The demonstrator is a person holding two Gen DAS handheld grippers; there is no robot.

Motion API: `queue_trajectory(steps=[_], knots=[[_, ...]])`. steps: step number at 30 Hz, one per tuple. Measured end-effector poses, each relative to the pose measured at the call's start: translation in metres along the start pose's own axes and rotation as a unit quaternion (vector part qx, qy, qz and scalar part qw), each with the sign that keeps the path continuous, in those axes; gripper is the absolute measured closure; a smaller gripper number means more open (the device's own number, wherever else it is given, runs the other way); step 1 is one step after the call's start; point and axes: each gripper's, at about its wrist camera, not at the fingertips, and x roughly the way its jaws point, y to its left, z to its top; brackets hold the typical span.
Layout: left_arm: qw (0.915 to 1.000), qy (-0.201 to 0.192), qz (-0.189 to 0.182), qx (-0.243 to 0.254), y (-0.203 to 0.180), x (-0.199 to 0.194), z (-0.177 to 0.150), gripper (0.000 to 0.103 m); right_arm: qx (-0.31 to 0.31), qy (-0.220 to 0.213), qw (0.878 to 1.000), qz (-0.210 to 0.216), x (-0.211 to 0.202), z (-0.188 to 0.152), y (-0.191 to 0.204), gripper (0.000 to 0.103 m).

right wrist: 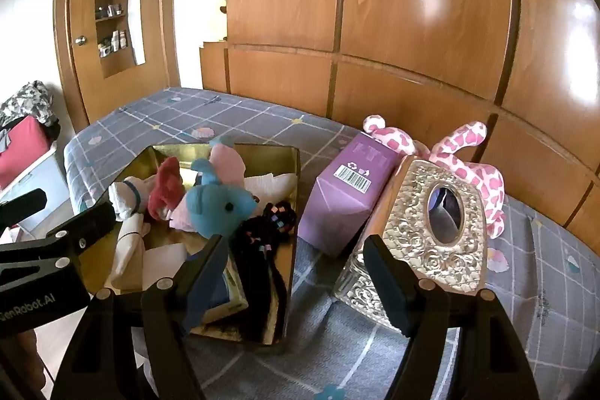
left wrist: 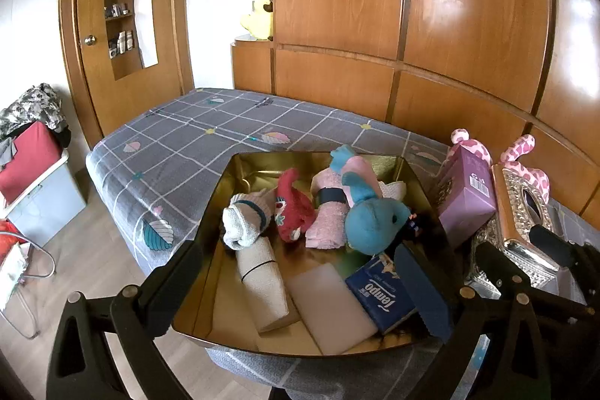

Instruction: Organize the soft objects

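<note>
A gold tray (left wrist: 221, 197) lies on the grey checked bed (left wrist: 176, 145). It holds a white sock (left wrist: 243, 218), a red sock (left wrist: 294, 207), a rolled pink towel (left wrist: 328, 216), a blue plush (left wrist: 371, 220), a cream cloth roll (left wrist: 262, 278), a white pad (left wrist: 332, 306) and a blue tissue pack (left wrist: 378, 291). A dark knitted piece (right wrist: 270, 223) lies at the tray's right side. My left gripper (left wrist: 300, 295) hangs open over the tray's near edge, gripping nothing. My right gripper (right wrist: 298, 280) is open above the bed between the tray (right wrist: 292, 265) and a silver tissue box (right wrist: 435, 235).
A purple box (right wrist: 345, 197) leans on the silver box, with a pink spotted giraffe plush (right wrist: 472, 171) behind them. Wooden wardrobe panels (left wrist: 412, 25) back the bed. A bin of clothes (left wrist: 33, 175) stands on the floor at left, near a door (left wrist: 123, 25).
</note>
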Motion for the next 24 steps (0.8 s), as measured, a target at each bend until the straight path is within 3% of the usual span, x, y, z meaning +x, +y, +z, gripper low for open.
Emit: queue_trajectory(steps=[24], knots=[[1.0, -0.002, 0.001, 0.002, -0.0019, -0.0015, 0.0, 0.0, 0.005, -0.005, 1.0, 0.0, -0.0033, 0.0014, -0.0014, 0.027]])
